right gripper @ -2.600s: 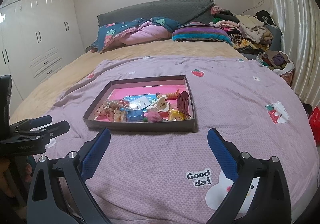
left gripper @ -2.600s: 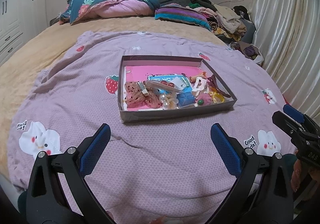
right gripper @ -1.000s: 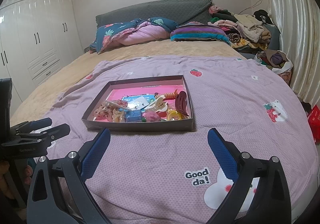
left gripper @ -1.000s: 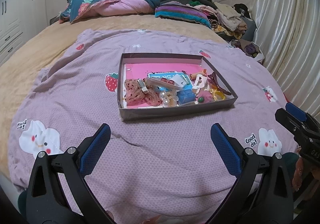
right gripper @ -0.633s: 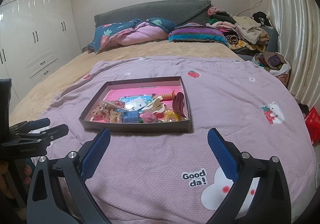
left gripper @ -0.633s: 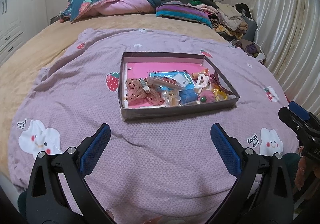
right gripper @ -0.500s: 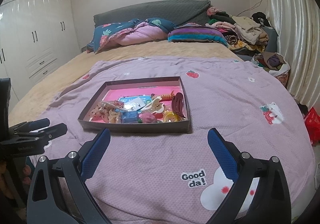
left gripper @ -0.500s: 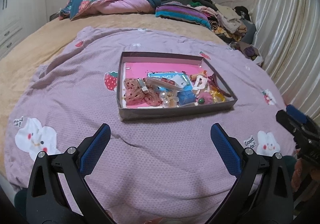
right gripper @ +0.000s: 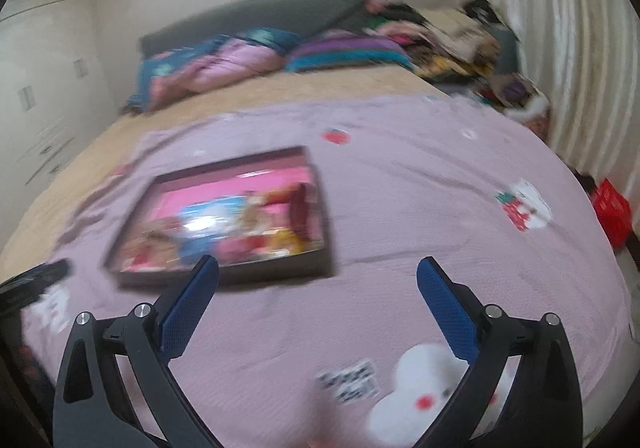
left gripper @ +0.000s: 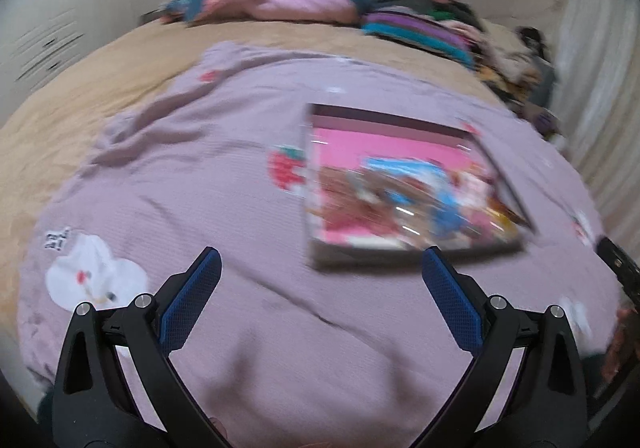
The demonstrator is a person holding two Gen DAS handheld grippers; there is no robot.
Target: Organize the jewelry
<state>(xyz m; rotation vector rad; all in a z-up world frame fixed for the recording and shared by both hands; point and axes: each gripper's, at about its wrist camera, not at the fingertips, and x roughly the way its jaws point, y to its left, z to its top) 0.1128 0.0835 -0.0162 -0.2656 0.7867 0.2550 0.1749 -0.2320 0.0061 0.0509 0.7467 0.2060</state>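
Tray (left gripper: 416, 252) of blurred jewelry now right of left claw (left gripper: 320, 264), both claws wide, empty.

Home bedroom: bed (right gripper: 280, 96) with pillows (right gripper: 224, 60), purple blanket (right gripper: 400, 188), wardrobe (right gripper: 36, 96), curtain (right gripper: 568, 48).

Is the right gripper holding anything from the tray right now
No, the right gripper is wide open and empty above the purple blanket, short of the tray.
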